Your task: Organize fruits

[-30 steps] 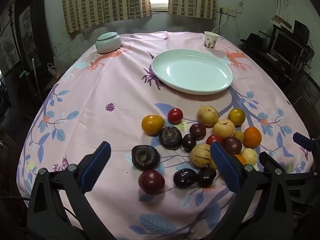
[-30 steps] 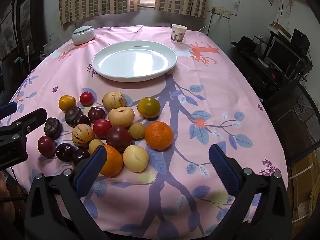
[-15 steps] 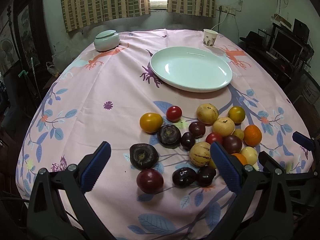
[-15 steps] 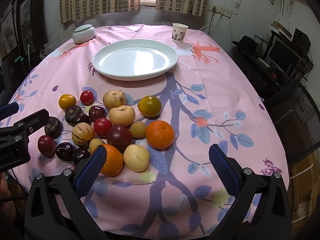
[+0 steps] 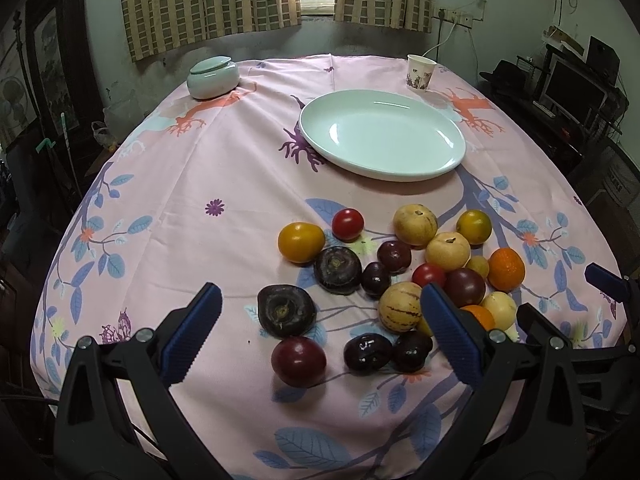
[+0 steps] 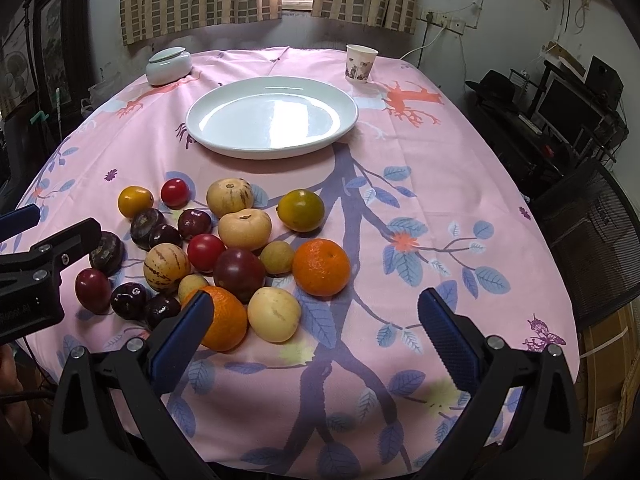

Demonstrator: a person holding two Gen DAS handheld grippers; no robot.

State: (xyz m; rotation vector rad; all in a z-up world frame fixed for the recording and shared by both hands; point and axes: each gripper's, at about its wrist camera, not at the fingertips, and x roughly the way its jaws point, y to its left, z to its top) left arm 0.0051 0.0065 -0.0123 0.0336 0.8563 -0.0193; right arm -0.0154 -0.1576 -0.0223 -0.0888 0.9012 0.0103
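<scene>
A lived-in home room. Striped curtains (image 5: 208,0) flank a window at the top of the frame, above a table (image 5: 192,184) under a floral pink cloth. A monitor (image 6: 568,108) and cluttered shelves fill the right edge.

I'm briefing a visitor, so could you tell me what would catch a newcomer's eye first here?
The heap of fruit on the near part of the pink tablecloth, oranges, tomatoes and dark plums touching. Behind it lies a big empty white plate. Both grippers, left and right, hang open over the near edge.
</scene>
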